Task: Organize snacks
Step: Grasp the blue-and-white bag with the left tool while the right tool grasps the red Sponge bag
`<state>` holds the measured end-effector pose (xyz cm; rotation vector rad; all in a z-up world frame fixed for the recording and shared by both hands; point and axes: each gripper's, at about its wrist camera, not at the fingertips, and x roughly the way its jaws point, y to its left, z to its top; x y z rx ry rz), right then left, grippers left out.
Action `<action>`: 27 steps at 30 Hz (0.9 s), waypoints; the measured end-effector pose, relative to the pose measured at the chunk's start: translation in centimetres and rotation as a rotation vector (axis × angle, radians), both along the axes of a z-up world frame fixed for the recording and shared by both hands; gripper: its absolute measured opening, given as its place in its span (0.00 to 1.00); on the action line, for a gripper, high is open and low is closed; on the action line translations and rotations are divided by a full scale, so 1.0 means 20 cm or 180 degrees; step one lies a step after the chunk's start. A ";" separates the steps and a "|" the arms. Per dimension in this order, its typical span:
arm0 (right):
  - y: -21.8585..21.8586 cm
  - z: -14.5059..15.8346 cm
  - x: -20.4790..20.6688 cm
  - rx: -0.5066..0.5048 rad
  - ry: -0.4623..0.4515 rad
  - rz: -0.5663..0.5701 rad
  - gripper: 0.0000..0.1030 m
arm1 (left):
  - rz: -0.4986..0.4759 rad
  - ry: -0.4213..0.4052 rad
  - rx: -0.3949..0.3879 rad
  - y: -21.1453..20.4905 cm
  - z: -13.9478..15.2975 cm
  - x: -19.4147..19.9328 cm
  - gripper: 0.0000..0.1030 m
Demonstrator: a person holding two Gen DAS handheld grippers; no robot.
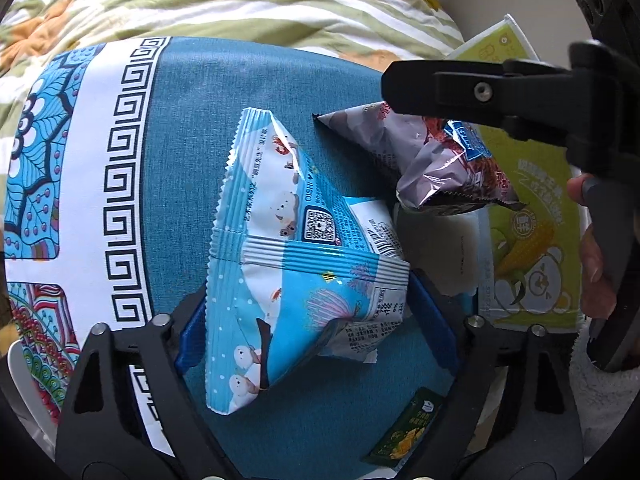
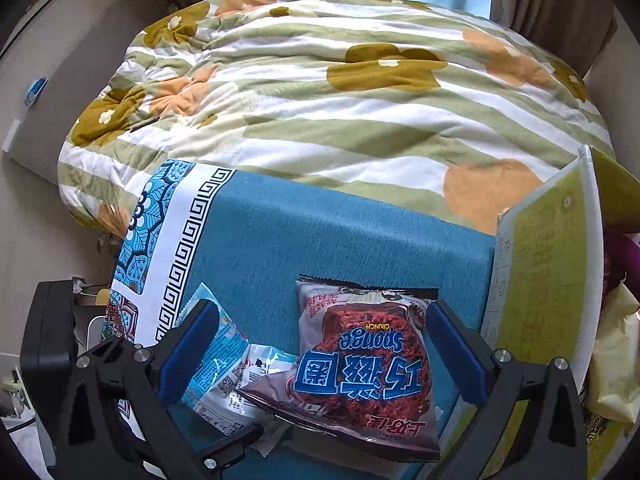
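1. Left wrist view: left gripper [image 1: 316, 320] with blue-padded fingers [image 1: 196, 328] set wide apart, one either side of a light blue snack bag [image 1: 280, 280]; not clamped, gap visible on both sides.
2. Light blue snack bag lying on the teal cloth [image 1: 188, 160] of the worktop, crumpled, barcode and QR code facing up.
3. Grey snack bag [image 1: 432, 160] just beyond and to the right of the blue one, one corner overlapping it; seen under the black body of the right gripper [image 1: 500, 92] entering from the right.
4. Small dark green packet [image 1: 404, 432] on the cloth near the bottom edge, apart from both bags.
5. Yellow-green box [image 1: 532, 248] with corn and bear print along the right edge of the worktop.
6. Right wrist view: right gripper [image 2: 320, 340] fingers [image 2: 456, 344] likewise spread, straddling the grey snack bag [image 2: 360, 368], printed "sponge CRUNCH"; no contact discernible.
7. Blue bag [image 2: 224, 368] tucked partly under the grey bag's left side, left finger lying over it.
8. Box [image 2: 548, 280] standing at the right, flap raised; contents not legible.
9. Striped floral quilt [image 2: 320, 100] on the bed beyond the worktop.
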<state>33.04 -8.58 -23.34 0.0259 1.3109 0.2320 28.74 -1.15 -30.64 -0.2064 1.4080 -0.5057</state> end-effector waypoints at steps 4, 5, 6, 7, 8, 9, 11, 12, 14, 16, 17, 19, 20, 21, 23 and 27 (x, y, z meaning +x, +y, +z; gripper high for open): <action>-0.01 -0.05 0.01 -0.0021 0.0124 -0.0006 1.00 | 0.0034 -0.0028 0.0001 0.03 0.00 -0.01 0.71; -0.02 -0.05 0.01 -0.0022 0.0147 -0.0020 1.00 | 0.0055 -0.0026 -0.0005 0.04 0.00 -0.01 0.70; -0.03 -0.06 0.02 -0.0028 0.0170 -0.0041 1.00 | 0.0070 -0.0039 0.0009 0.05 0.00 -0.01 0.69; -0.04 -0.06 0.02 -0.0031 0.0192 -0.0055 1.00 | 0.0083 -0.0053 0.0020 0.07 0.00 -0.01 0.69; -0.04 -0.07 0.02 -0.0039 0.0221 -0.0062 0.99 | 0.0098 -0.0066 0.0041 0.09 0.00 -0.01 0.69; -0.05 -0.08 0.03 -0.0053 0.0252 -0.0069 0.98 | 0.0110 -0.0083 0.0064 0.10 0.01 -0.01 0.69; -0.04 -0.08 0.03 -0.0103 0.0293 -0.0082 0.97 | 0.0133 -0.0115 0.0111 0.14 0.02 -0.01 0.69; -0.04 -0.09 0.03 -0.0130 0.0317 -0.0078 0.97 | 0.0147 -0.0126 0.0136 0.15 0.03 -0.01 0.69; -0.03 -0.12 0.04 -0.0185 0.0359 -0.0068 0.97 | 0.0185 -0.0149 0.0174 0.19 0.04 -0.01 0.69; -0.04 -0.15 0.04 -0.0180 0.0430 -0.0094 0.96 | 0.0222 -0.0171 0.0190 0.21 0.06 -0.01 0.69; -0.05 -0.16 0.04 -0.0155 0.0464 -0.0120 0.94 | 0.0238 -0.0180 0.0193 0.24 0.07 -0.01 0.69; -0.07 -0.19 0.04 -0.0128 0.0532 -0.0175 0.88 | 0.0256 -0.0197 0.0203 0.26 0.08 -0.01 0.69; -0.08 -0.20 0.04 -0.0135 0.0540 -0.0200 0.84 | 0.0262 -0.0206 0.0207 0.27 0.10 -0.02 0.69; -0.08 -0.21 0.03 -0.0129 0.0550 -0.0220 0.80 | 0.0268 -0.0212 0.0208 0.28 0.10 -0.02 0.69; -0.10 -0.21 0.03 -0.0062 0.0536 -0.0273 0.73 | 0.0280 -0.0223 0.0207 0.30 0.11 -0.03 0.69; -0.10 -0.17 0.00 0.0002 0.0428 -0.0333 0.64 | 0.0300 -0.0286 0.0218 0.33 0.16 -0.05 0.69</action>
